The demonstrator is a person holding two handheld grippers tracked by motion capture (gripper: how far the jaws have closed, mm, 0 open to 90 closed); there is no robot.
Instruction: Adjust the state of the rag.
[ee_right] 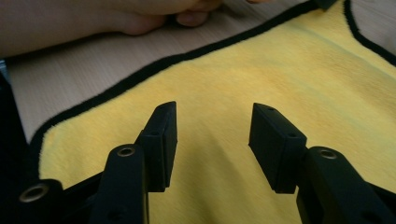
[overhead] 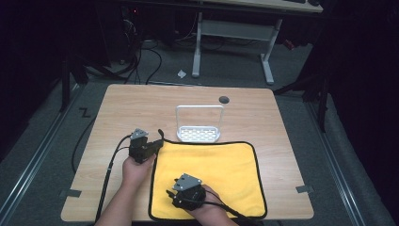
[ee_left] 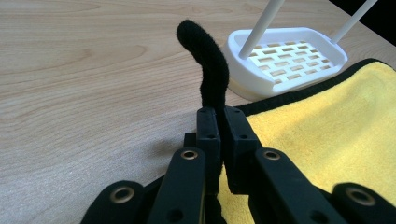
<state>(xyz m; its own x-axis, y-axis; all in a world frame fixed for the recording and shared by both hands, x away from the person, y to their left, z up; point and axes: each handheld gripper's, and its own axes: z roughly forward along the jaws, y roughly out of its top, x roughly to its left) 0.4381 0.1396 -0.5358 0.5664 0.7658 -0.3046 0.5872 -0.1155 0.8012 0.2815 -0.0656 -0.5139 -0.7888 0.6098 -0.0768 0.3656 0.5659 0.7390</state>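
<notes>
The yellow towel [overhead: 209, 176], at lower centre, was pinched by its black-edged corner [ee_left: 205, 60] in the clenched left gripper [overhead: 151, 147], while the released right gripper [overhead: 174, 195] was best aligned squarely over the near hem.

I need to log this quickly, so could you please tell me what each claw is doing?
Left claw: closed on the black-edged corner of the yellow cloth.
Right claw: open, holding nothing, above the cloth.

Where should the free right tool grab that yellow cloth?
At a near corner of the cloth, coming in low from the person's side. It lies flat, so only its thin black-trimmed edge gives the jaws something to pinch. The left tool already pinches the far-left corner; the right tool hangs open above the middle.
</notes>
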